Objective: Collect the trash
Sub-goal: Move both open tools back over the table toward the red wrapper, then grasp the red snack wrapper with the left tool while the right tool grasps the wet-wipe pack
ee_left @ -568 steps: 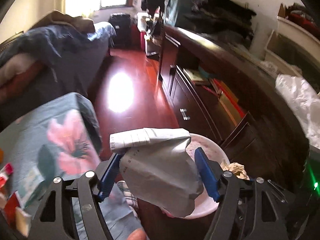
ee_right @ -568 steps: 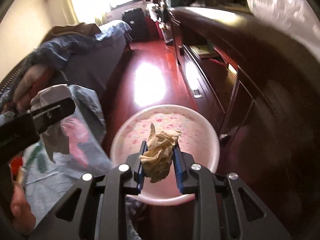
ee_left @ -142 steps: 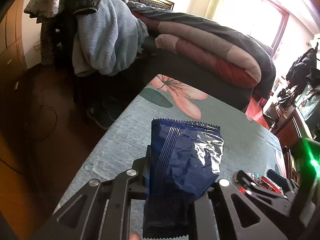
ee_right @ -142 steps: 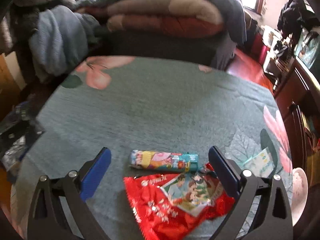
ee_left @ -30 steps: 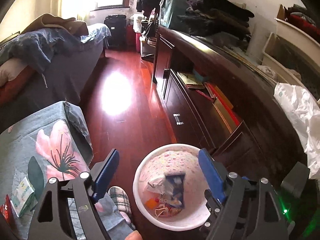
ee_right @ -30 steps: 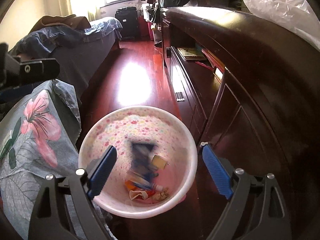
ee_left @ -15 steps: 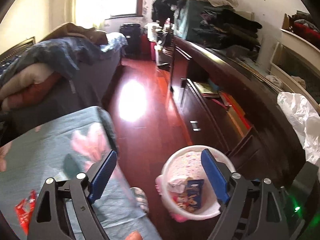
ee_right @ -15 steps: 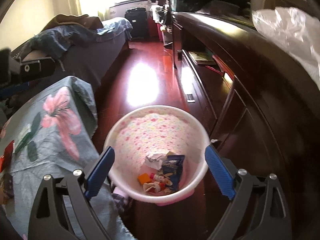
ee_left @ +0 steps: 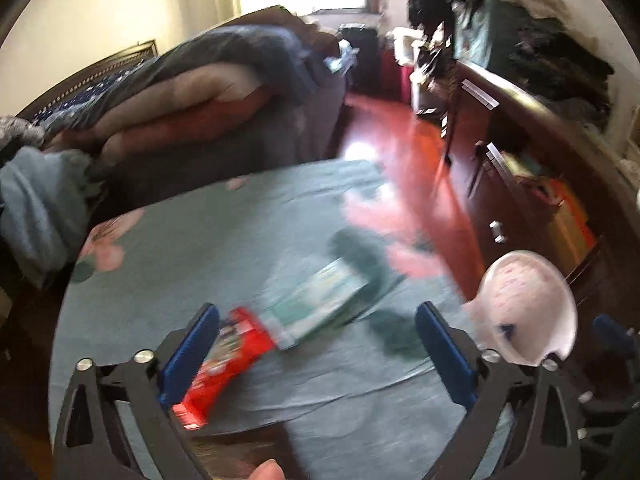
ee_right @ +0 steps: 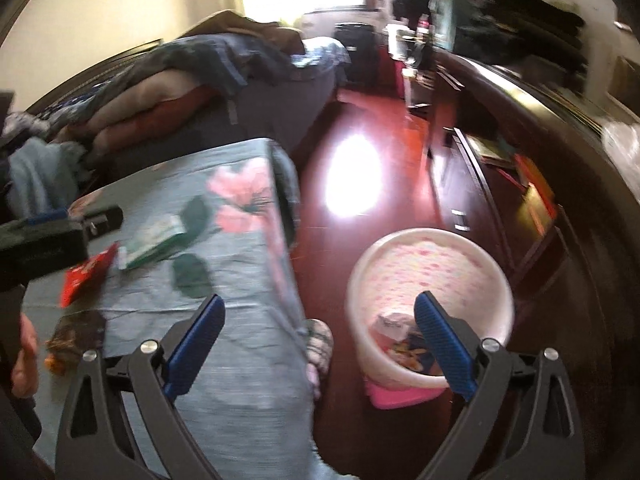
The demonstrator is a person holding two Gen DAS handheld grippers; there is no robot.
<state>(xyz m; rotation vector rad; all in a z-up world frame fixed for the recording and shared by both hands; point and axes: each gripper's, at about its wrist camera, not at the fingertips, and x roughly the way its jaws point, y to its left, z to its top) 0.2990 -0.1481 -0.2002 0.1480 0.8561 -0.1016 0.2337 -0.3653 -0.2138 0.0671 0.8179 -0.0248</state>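
Both views were smeared by blur, so print on the wrappers was unreadable. My left claw (ee_left: 316, 344) was still opening, jaws wide, nothing pinched; the red wrapper (ee_left: 224, 356) lay on the teal flowered cloth (ee_left: 224, 232) by its left finger, touching a green-white packet (ee_left: 320, 300). My right claw (ee_right: 318, 340) gaped wide, empty. The pink bin (ee_right: 430, 276) sat on the floor right of the table, its contents partly hidden behind my right finger. A dark wrapper (ee_right: 76, 336) sat near-left, hard to make out.

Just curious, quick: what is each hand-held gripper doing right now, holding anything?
Left hand-held gripper: jaws opening, holding nothing.
Right hand-held gripper: open, empty.
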